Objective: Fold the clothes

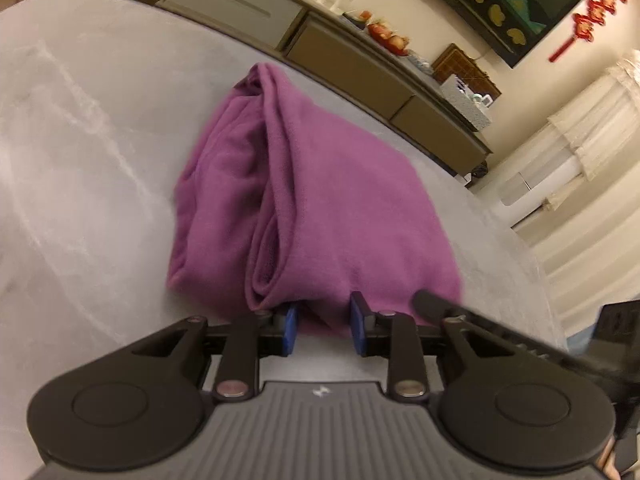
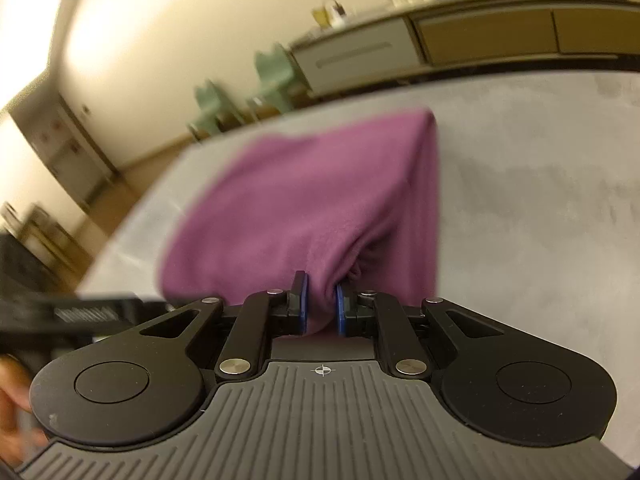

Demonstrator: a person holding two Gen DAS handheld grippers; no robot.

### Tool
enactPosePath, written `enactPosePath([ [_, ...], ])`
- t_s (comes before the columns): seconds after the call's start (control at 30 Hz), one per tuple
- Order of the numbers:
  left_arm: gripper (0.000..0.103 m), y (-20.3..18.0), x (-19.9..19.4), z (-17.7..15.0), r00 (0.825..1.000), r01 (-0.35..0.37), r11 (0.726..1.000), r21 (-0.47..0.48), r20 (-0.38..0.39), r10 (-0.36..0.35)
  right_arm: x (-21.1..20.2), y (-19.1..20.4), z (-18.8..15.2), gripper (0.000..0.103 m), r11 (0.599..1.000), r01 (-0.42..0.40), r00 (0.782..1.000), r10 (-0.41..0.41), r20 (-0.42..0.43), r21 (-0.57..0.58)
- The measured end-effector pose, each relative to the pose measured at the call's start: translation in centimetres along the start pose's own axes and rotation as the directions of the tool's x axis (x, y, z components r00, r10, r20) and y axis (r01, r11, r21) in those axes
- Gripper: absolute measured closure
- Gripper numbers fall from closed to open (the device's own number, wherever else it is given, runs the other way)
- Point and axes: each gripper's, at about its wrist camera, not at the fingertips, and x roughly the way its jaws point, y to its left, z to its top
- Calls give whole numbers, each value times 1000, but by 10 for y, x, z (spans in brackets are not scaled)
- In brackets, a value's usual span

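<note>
A purple garment (image 1: 304, 184) lies folded into a thick bundle on the grey table (image 1: 92, 160). My left gripper (image 1: 324, 326) is at the bundle's near edge, and its blue pads (image 1: 291, 326) are closed on the cloth that fills the gap between them. In the right wrist view the same garment (image 2: 312, 184) bunches into creases where my right gripper (image 2: 322, 308) pinches its near edge between narrow-set pads (image 2: 341, 312). Both grippers hold the same near edge, side by side. The right gripper's black finger (image 1: 430, 304) shows at the cloth's right corner.
The grey table (image 2: 540, 208) spreads wide on all sides of the garment. Beyond its far edge stands a long sideboard (image 1: 360, 64) with glasses and a fruit bowl (image 1: 386, 36). Pale green chairs (image 2: 276, 76) stand by the far wall. A hand (image 2: 12, 408) shows at the lower left.
</note>
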Motion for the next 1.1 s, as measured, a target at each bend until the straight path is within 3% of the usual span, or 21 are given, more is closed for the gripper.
enactPosePath([
  [0.13,71,-6,-15,1,1000,18,1000,11,-1,-18,1,-11,0,83,999,-20,1000,20,-3,46],
  [0.2,68,-13,-27,3,999,32,999,41,14,-32,-4,-16,6,66,996,-36,999,37,-8,78],
  [0.3,68,-28,-53,11,996,31,994,106,77,-39,-19,-20,21,59,995,-1,1000,-2,28,96],
  [0.43,67,-41,-40,52,994,-12,976,215,112,-12,-30,-7,37,58,996,82,993,-78,91,-36],
  [0.5,67,-43,-12,78,995,-52,960,275,96,27,-23,3,46,58,984,118,989,-105,100,-136],
  [0.63,69,-19,45,118,997,-71,953,294,50,59,13,23,77,60,915,174,984,-147,103,-364],
  [0.7,69,-3,65,128,997,-68,957,283,40,59,44,26,97,62,881,180,984,-168,67,-438],
  [0.77,73,15,81,137,998,-67,967,244,25,62,77,16,115,62,876,179,980,-199,3,-449],
  [0.8,73,26,87,140,998,-68,976,208,14,67,92,6,122,61,885,181,975,-220,-42,-430],
  [0.87,81,49,92,145,1000,-6,995,101,18,4,112,-19,135,58,926,185,970,-226,-89,-330],
  [0.97,89,66,93,149,998,55,998,11,20,-55,119,-38,138,49,939,219,969,-241,-54,-267],
  [1.03,88,67,88,149,998,60,998,-10,29,-59,119,-39,139,48,941,231,966,-252,-57,-248],
  [1.1,67,55,73,149,999,10,1000,14,53,-11,102,-36,139,52,945,239,966,-254,-40,-222],
])
